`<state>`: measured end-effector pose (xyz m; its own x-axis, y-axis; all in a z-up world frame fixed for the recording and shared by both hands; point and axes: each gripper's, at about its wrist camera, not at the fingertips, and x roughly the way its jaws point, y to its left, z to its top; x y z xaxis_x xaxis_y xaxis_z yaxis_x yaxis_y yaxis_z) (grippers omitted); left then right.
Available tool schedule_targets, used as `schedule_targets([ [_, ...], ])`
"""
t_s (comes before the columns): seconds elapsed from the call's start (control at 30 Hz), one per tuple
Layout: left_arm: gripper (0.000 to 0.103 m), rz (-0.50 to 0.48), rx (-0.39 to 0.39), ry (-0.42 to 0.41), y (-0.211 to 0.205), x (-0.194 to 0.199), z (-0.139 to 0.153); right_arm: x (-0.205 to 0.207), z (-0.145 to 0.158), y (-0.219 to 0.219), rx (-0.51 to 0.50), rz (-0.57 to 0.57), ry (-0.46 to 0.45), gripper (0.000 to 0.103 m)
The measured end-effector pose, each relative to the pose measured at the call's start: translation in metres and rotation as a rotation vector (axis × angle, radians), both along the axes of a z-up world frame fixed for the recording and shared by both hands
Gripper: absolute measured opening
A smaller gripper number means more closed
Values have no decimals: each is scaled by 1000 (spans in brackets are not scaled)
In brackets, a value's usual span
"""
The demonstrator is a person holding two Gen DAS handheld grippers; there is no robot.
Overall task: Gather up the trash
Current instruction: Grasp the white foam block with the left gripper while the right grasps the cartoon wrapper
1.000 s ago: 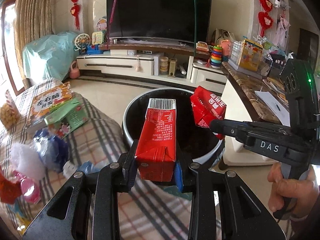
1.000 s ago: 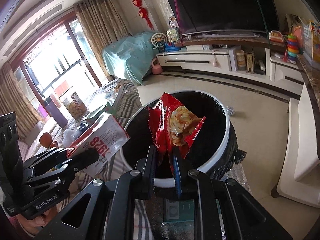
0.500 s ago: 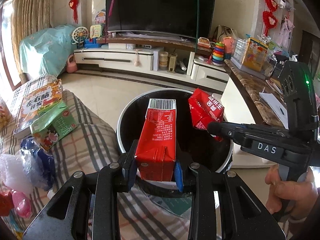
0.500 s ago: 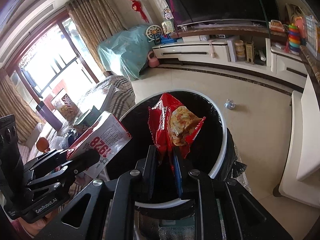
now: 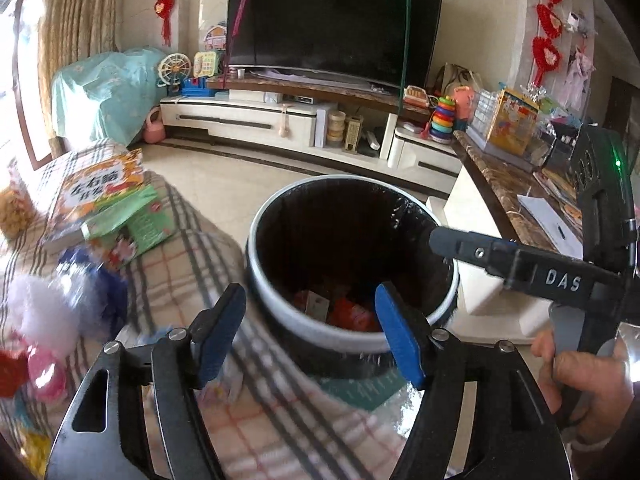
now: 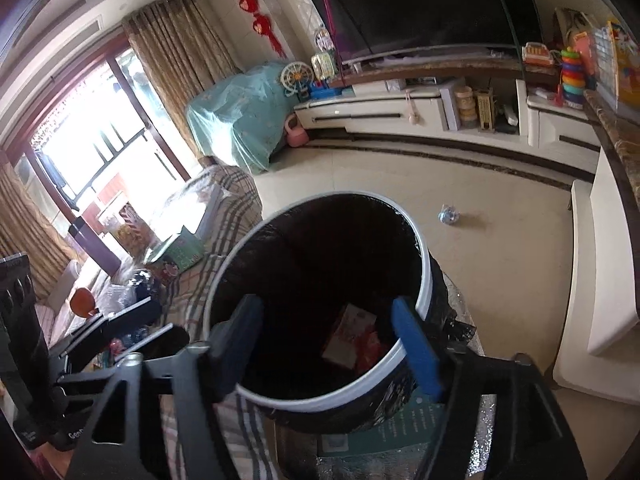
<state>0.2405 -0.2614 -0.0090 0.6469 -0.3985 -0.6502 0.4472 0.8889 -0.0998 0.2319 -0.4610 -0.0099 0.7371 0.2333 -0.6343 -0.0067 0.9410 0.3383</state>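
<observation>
The trash bin (image 5: pixel 280 312), white-rimmed and lined with a black bag, stands against the edge of a surface under a plaid cloth (image 5: pixel 192 248). It is open-topped with nothing across its mouth. Deep inside lie a red-and-white carton (image 6: pixel 349 334) and a red snack wrapper (image 6: pixel 370 350), both resting at the bottom.

The left gripper (image 5: pixel 310 328) hovers at the near rim, its blue-padded fingers (image 5: pixel 398 334) spreading apart with nothing between them. The right gripper (image 6: pixel 334 344) hangs over the bin's mouth, its fingers also opening and empty; in the left wrist view it reaches in from the right, held by a hand (image 5: pixel 576 368).

On the cloth left of the bin lie an orange picture book (image 5: pixel 100 190), a green booklet (image 5: pixel 132 220) partly on top of it, a blue-and-white plastic bag (image 5: pixel 76 284) and some pink and red bits near the left edge, too blurred to identify. A crumpled clear wrapper (image 6: pixel 448 215) sits alone on the tiled floor beyond the bin. A TV (image 5: pixel 332 24) on a low white cabinet fills the far wall.
</observation>
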Motion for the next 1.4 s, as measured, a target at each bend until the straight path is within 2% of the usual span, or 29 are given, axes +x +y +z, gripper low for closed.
schedule_targets([
  [0.2, 74, 30, -51, 8, 33, -28, -1, -21, 7, 19, 14, 0, -51, 90],
  [0.43, 74, 89, -69, 9, 70, -53, -2, -38, -6, 42, 50, 21, -29, 91],
  [0.7, 74, 123, -51, 11, 110, -78, -10, -56, -20, 65, 74, 48, 5, 91],
  [1.0, 78, 131, -34, 39, 143, -85, -20, -65, -24, 96, 61, 102, 19, 91],
  [1.4, 82, 54, 57, 55, 159, -73, -36, -52, -27, 133, 32, 177, 25, 91],
])
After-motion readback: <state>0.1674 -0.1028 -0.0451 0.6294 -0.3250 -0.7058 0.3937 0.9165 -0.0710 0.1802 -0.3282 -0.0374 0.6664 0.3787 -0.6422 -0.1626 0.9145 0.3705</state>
